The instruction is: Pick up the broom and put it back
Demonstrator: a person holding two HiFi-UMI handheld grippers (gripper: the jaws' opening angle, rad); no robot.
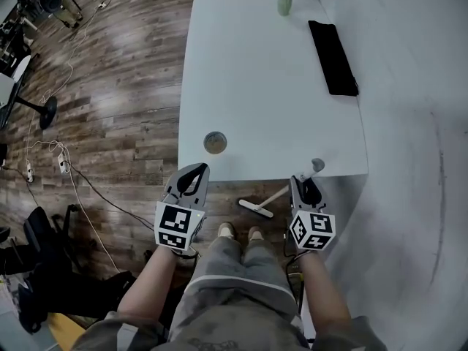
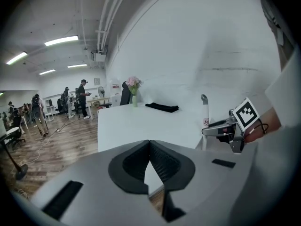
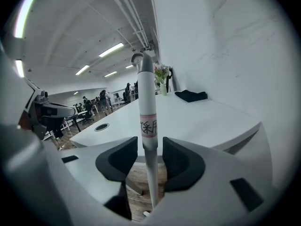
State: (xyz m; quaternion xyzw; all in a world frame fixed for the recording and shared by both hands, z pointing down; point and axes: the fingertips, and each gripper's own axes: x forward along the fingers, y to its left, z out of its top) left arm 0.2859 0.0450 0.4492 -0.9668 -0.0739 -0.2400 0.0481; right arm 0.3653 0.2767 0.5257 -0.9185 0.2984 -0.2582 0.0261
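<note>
Leaning on the near edge of the white worktop (image 1: 270,86), the broom (image 3: 146,102) sets its head on the wood floor (image 1: 124,108) below. Its handle stands between the narrowly parted jaws of the right tool (image 3: 150,149), not visibly pinched. The left tool (image 2: 149,147), closed and empty, hovers at that edge, and a white wall (image 3: 211,41) flanks the worktop.

Grey shorts (image 1: 232,287), grey left gripper (image 1: 197,169), right gripper (image 1: 304,180)

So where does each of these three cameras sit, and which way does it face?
Head view: on the person's head, looking steeply down at the white table, their forearms, legs, left gripper and right gripper.
Left gripper view: on the left gripper, looking along its shut jaws across the table; the right gripper shows at right.
Right gripper view: on the right gripper, looking along its jaws at the broom handle standing between them.
Shared: all three show the vase.
</note>
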